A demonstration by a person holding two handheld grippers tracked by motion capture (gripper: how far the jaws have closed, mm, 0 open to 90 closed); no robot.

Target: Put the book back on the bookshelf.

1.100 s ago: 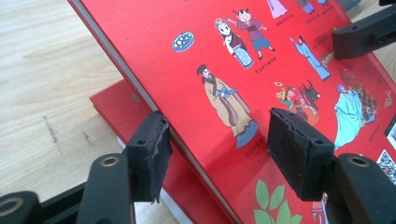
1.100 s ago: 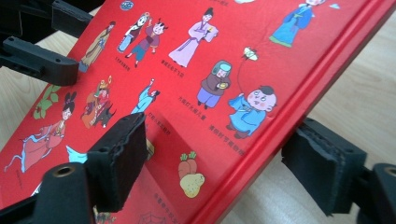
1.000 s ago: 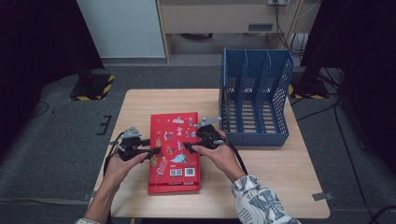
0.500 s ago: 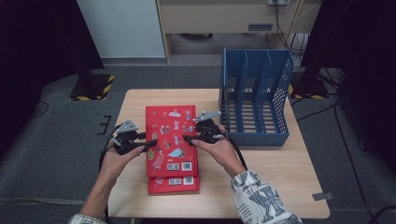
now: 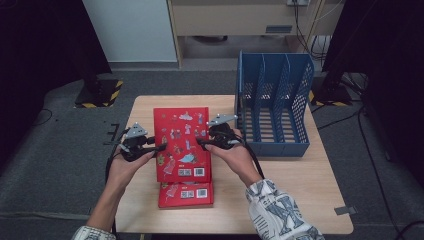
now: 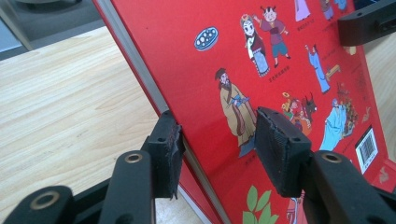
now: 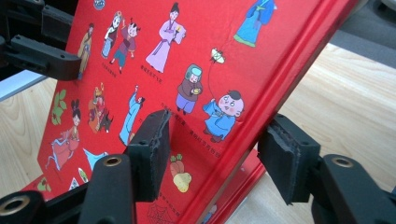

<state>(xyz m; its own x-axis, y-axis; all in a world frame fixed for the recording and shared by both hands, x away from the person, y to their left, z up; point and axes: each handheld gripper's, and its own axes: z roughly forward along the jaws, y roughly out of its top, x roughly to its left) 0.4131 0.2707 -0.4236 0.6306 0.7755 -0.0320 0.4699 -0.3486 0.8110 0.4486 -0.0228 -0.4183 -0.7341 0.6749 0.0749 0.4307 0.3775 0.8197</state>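
Observation:
Both grippers hold a red picture book (image 5: 182, 145) just above the table, tilted, over a second red book (image 5: 186, 194) that lies flat beneath it. My left gripper (image 5: 161, 147) clamps the upper book's left edge. In the left gripper view its pads (image 6: 285, 149) press on the cover and underside of the book (image 6: 280, 56). My right gripper (image 5: 201, 142) clamps the right, spine edge. One pad (image 7: 152, 149) of the right gripper lies on the cover (image 7: 154, 56) and the other sits under the spine. Both pairs of jaws have just been closing on the book.
A blue slotted file rack (image 5: 272, 107) stands at the back right of the wooden table (image 5: 280, 195), close to the right hand. Dark floor and cables surround the table.
The upper red book has come up off the lower one and shifted toward the far side. Both hands rose with it, uncovering the lower book's near end.

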